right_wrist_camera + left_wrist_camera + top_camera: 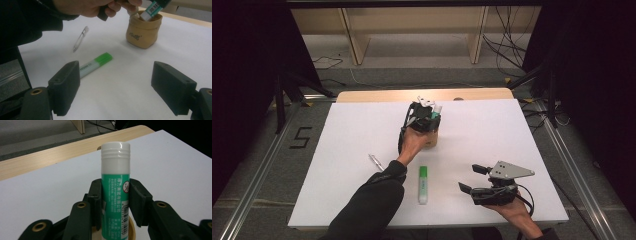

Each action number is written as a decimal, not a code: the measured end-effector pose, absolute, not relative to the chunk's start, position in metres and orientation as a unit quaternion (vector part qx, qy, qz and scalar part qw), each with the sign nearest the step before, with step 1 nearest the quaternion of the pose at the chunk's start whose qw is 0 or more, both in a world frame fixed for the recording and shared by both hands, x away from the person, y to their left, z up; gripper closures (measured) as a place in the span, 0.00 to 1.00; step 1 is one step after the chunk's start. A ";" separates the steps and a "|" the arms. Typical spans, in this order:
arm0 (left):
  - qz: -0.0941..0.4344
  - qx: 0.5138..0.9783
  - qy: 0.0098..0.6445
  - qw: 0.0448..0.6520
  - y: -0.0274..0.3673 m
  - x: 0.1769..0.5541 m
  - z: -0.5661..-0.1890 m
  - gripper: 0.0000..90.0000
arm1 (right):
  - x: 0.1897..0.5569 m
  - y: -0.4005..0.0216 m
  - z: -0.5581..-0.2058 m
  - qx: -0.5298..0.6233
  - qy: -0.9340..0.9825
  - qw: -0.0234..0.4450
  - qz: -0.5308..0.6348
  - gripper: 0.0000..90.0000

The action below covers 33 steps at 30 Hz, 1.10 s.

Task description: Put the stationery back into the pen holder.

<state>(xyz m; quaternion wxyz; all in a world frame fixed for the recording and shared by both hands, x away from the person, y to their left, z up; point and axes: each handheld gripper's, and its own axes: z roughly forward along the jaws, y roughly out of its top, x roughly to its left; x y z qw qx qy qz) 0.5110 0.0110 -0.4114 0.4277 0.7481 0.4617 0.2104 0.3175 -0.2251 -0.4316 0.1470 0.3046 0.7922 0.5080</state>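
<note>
While the left gripper (428, 111), fingers (95, 200) clamped on the glue stick (115, 192), lowers it into the tan pouch (143, 31) on the bench (492, 130), a tilted stick could tip that soft pouch; the right gripper (474, 178) waits with fingers apart.

The left forearm, in a dark sleeve, reaches from the bottom edge up toward the middle of the table in the high view, the bare hand wrapped around the left gripper (424, 116), which points away from the person and tips downward. In the left gripper view its two black jaws stand close together, pads pressed against what sits between them. The right hand (512, 212) rests low near the table's near right corner, palm up under the right gripper (472, 178), which points leftward with its jaws spread wide and nothing between them
</note>
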 end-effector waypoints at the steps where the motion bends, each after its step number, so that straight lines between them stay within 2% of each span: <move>1: 0.211 0.747 0.463 0.429 0.011 0.511 -0.412 0.72 | 0.317 -0.225 -0.432 0.305 0.792 0.147 0.508 0.27; 21: 0.207 0.753 0.474 0.408 0.010 0.513 -0.418 0.72 | 0.317 -0.225 -0.432 0.302 0.793 0.144 0.509 0.27; 22: 0.208 0.753 0.473 0.408 0.010 0.513 -0.417 0.70 | 0.317 -0.225 -0.431 0.302 0.793 0.145 0.509 0.27; 27: 0.208 0.751 0.471 0.413 0.014 0.507 -0.402 0.52 | 0.317 -0.225 -0.431 0.303 0.793 0.144 0.509 0.27; 33: 0.203 0.754 0.454 0.429 0.025 0.496 -0.383 0.47 | 0.316 -0.224 -0.431 0.302 0.794 0.145 0.507 0.27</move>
